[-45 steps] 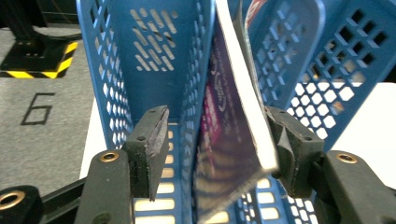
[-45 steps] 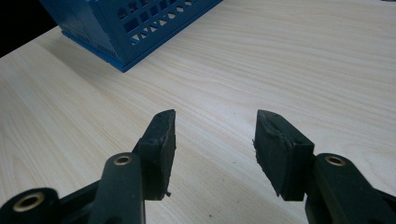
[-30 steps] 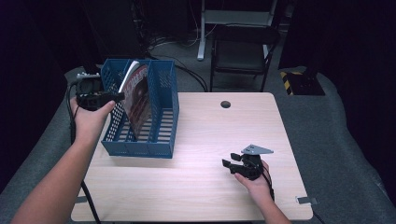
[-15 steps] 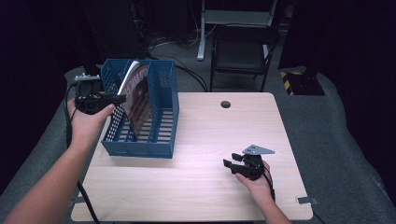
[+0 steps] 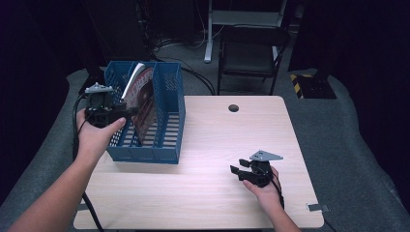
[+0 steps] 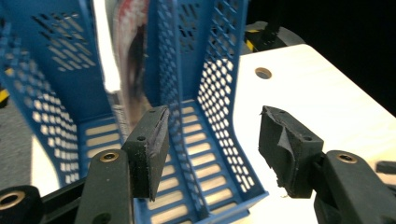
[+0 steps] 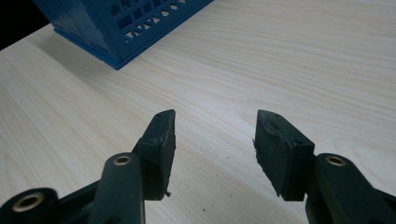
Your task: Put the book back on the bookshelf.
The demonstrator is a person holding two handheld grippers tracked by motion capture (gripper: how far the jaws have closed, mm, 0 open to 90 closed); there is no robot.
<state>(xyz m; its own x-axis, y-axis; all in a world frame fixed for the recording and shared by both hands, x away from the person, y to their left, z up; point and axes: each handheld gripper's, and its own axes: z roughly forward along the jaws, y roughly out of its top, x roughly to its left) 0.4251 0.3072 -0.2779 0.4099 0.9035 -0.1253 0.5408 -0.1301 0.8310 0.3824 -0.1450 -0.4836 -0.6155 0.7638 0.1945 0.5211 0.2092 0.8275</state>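
Note:
A blue mesh file rack (image 5: 167, 113) stands on the left part of the light wooden table (image 5: 217, 135). A glossy magazine (image 5: 142, 96) leans upright in one of its slots. My left gripper (image 5: 126, 112) hovers at the rack's left wall, jaws open and pointing into it. In the left gripper view the open left gripper (image 6: 212, 128) frames the blue rack (image 6: 210, 93), with the magazine (image 6: 123, 56) beyond and nothing between the pads. My right gripper (image 5: 236, 171) rests low near the table's front right, open. In the right gripper view the right gripper (image 7: 215, 126) stands open over bare wood.
A round cable hole (image 5: 233, 108) sits near the table's far edge. A dark chair (image 5: 251, 53) stands behind the table. A corner of the blue rack (image 7: 121, 23) shows ahead of the right gripper. A cable (image 5: 77, 135) trails from the left gripper.
My left hand has drawn back a little toward the near side along the rack's left wall. The right hand has stayed put, and both grippers' jaws look the same.

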